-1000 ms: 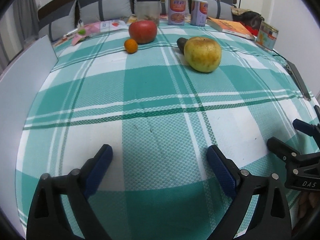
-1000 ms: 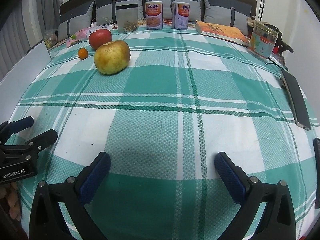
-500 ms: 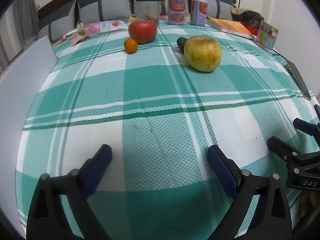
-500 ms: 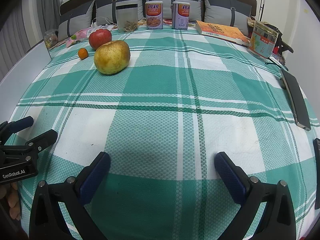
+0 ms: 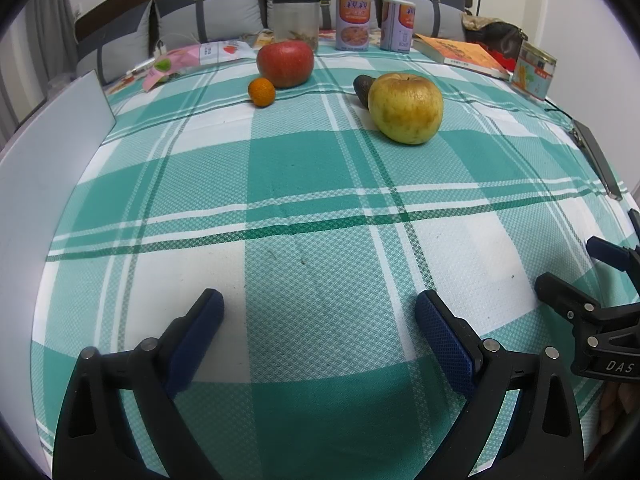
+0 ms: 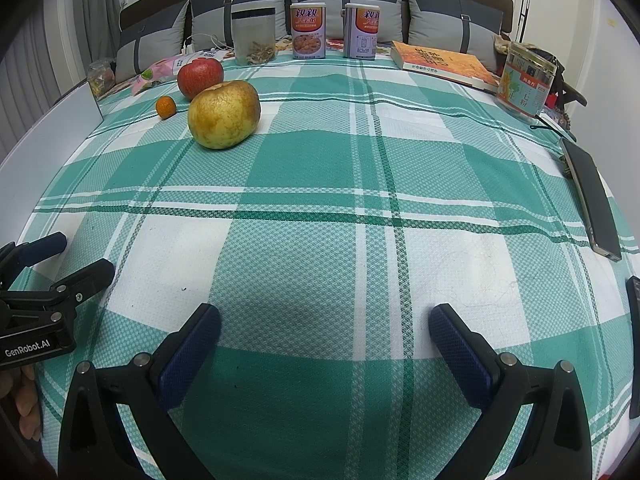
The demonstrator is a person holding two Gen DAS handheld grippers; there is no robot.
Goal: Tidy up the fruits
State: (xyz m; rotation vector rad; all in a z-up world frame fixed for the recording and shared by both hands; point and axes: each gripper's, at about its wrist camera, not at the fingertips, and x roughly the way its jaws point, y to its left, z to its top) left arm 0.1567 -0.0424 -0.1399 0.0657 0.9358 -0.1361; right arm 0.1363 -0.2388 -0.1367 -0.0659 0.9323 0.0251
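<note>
Pear [image 5: 405, 107]: far left-centre of the surface [image 6: 320, 168], resting free; round and wide, apt to roll or squirt out of a pinch made off-centre.
Apple [image 5: 285, 62]: behind the pear, near the far edge; a careless reach past the pear could knock either.
Dark fruit [image 5: 362, 88]: tucked just behind the pear, mostly hidden; kind not clear, easy to miss or nudge.
Orange [image 5: 261, 92]: just beside the apple; small, likely to roll off across the cloth if bumped.
Left gripper [image 5: 318, 312]: low over the near edge, jaws wide apart, empty; marked "GenRobot.AI".
Right gripper [image 6: 324, 322]: alongside, jaws wide apart, empty; marked "DAS"; collision possible if both go for the cluster.
Tins [image 6: 307, 31]: Chinese characters, too small to read surely.
</note>
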